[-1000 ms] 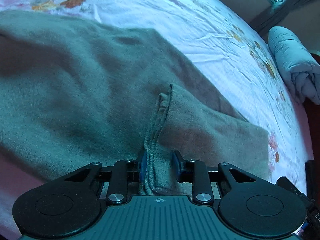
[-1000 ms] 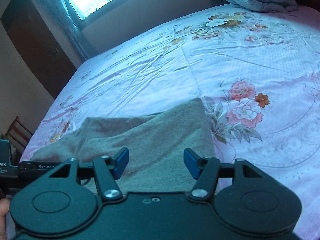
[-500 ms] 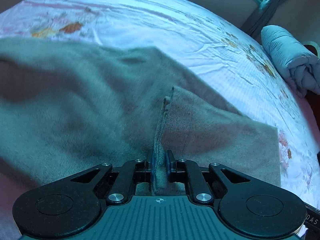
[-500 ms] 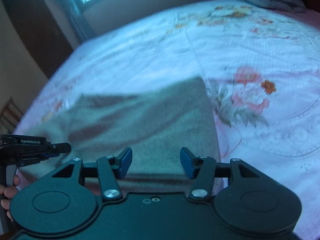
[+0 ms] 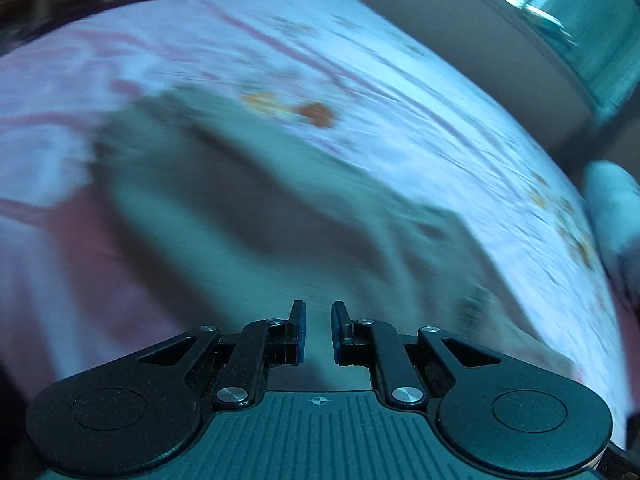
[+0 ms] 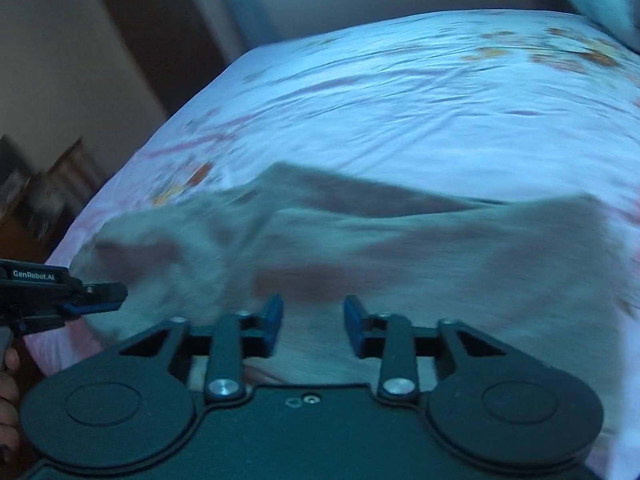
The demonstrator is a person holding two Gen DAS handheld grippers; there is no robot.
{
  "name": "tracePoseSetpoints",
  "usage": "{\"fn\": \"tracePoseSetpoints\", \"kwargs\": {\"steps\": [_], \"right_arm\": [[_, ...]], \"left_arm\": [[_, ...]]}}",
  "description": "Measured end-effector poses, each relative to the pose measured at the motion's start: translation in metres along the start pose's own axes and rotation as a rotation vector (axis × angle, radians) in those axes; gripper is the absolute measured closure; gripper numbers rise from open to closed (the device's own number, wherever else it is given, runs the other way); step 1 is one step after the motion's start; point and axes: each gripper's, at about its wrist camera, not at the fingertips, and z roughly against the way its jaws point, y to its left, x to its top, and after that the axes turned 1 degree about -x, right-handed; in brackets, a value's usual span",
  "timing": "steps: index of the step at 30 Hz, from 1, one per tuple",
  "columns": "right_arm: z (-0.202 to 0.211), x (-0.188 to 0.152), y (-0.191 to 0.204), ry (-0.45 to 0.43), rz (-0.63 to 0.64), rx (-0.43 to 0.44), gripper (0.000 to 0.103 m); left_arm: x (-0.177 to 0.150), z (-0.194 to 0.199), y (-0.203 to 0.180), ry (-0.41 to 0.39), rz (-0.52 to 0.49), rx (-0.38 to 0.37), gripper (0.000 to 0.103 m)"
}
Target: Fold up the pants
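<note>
Here, the grey-green soft knit pants (image 5: 248, 216) lie spread across the near half of the bed's pink-and-white flowered sheet (image 5: 400, 100), and motion blur smears both views. The left hand-held black gripper with blue pads (image 5: 319, 332) hangs over the near edge of the bed with its jaws drawn in to a narrow slot. Pale grey cloth fills that slot, so it appears to pinch a fold of the pants. From the right wrist camera the same gripper (image 6: 116, 294) pokes in at the bed's near left corner, its tip against a bunched, raised end of the pants (image 6: 440, 240). A person's fingers (image 6: 7, 380) show just below it. The right hand-held black gripper with blue pads (image 6: 314, 324) is also over the bed's near edge, farther along it from that corner. Its jaws are closing but stand visibly apart. The cloth lies behind the gap, and the pads do not seem to press on it. Bare sheet (image 6: 400, 100) runs beyond the pants to the far edge of the bed. A rolled pale blue quilt (image 5: 612, 204) sits at the bed's far right end, and a bright window (image 5: 560, 0) lies past the bed's far side.
</note>
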Motion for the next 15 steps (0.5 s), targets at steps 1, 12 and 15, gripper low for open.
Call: {"fn": "tracePoseSetpoints", "kwargs": {"steps": [1,12,15], "right_arm": [[-0.006,0.001,0.008,0.007,0.008,0.011,0.084],[-0.036,-0.012,0.039,0.097,0.035,0.021,0.089],[-0.036,-0.012,0.04,0.099,0.039,0.022,0.089]], "left_arm": [[0.003,0.002,0.011,-0.008,0.018,0.018,0.091],[0.009,-0.009,0.111,-0.038,0.331,0.126,0.091],[0.014,-0.023,0.126,-0.031,0.408,0.115,0.091]]}}
